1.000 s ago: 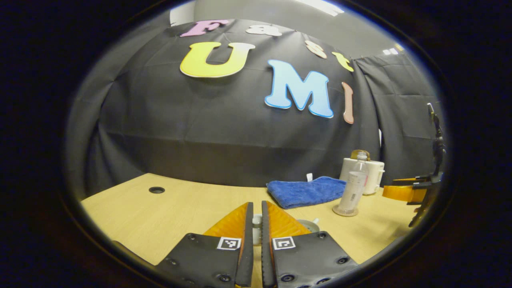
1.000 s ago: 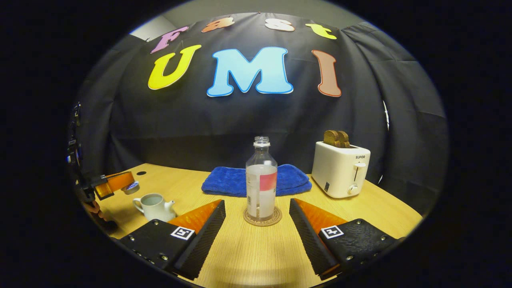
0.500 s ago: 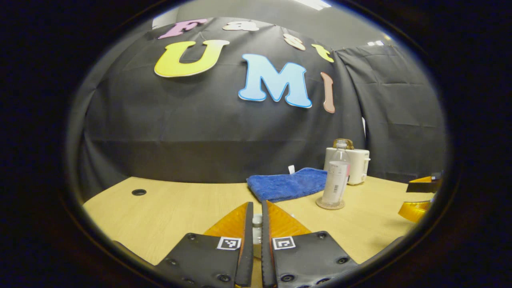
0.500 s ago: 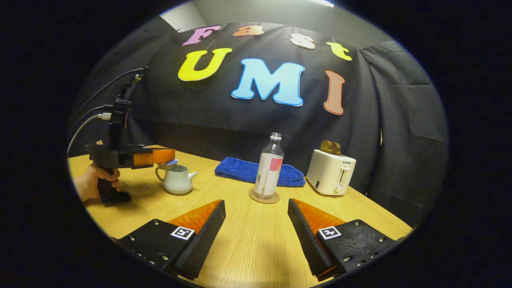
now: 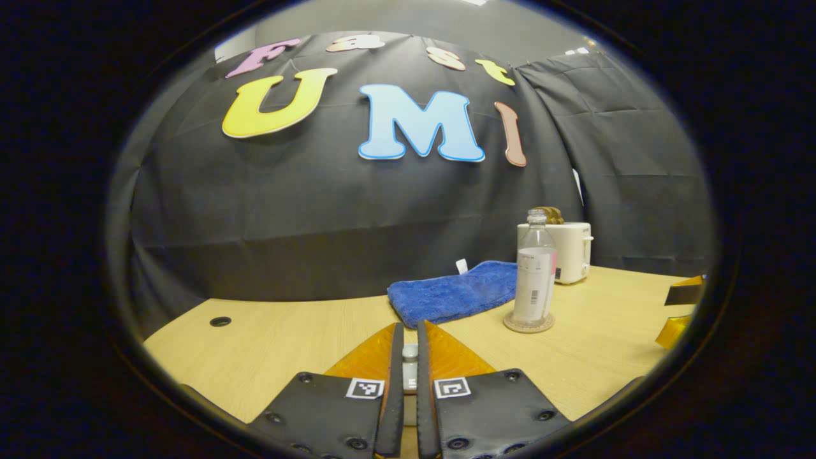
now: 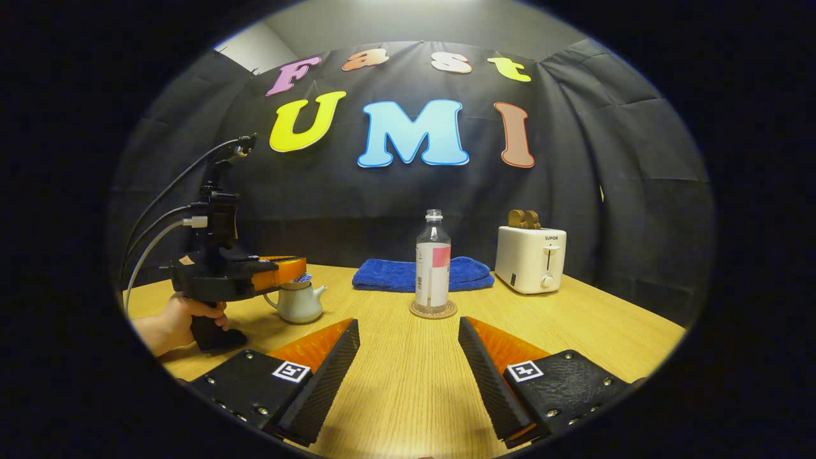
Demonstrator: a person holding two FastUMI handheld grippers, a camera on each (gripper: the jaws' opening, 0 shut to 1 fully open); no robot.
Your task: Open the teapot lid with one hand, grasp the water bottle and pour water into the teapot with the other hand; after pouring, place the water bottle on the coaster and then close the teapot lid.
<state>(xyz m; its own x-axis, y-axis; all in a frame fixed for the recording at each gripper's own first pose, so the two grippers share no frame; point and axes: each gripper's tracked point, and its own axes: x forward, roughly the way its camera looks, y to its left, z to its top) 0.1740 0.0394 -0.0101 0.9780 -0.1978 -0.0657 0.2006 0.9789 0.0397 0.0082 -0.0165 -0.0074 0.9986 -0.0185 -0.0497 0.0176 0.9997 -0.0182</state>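
The left gripper [image 5: 410, 357] is clenched on the knob of the teapot lid [image 5: 410, 368], poised directly over the teapot [image 6: 298, 301] on the table [image 6: 395, 395], with a hand [image 6: 182, 322] on its handle. The right gripper [image 6: 408, 338] hangs released above the table, jaws wide apart and grasping nothing. Beyond it the water bottle [image 6: 433, 262] stands upright on the coaster [image 6: 433, 310], before a blue towel [image 6: 395, 275] and a toaster [image 6: 530, 258].
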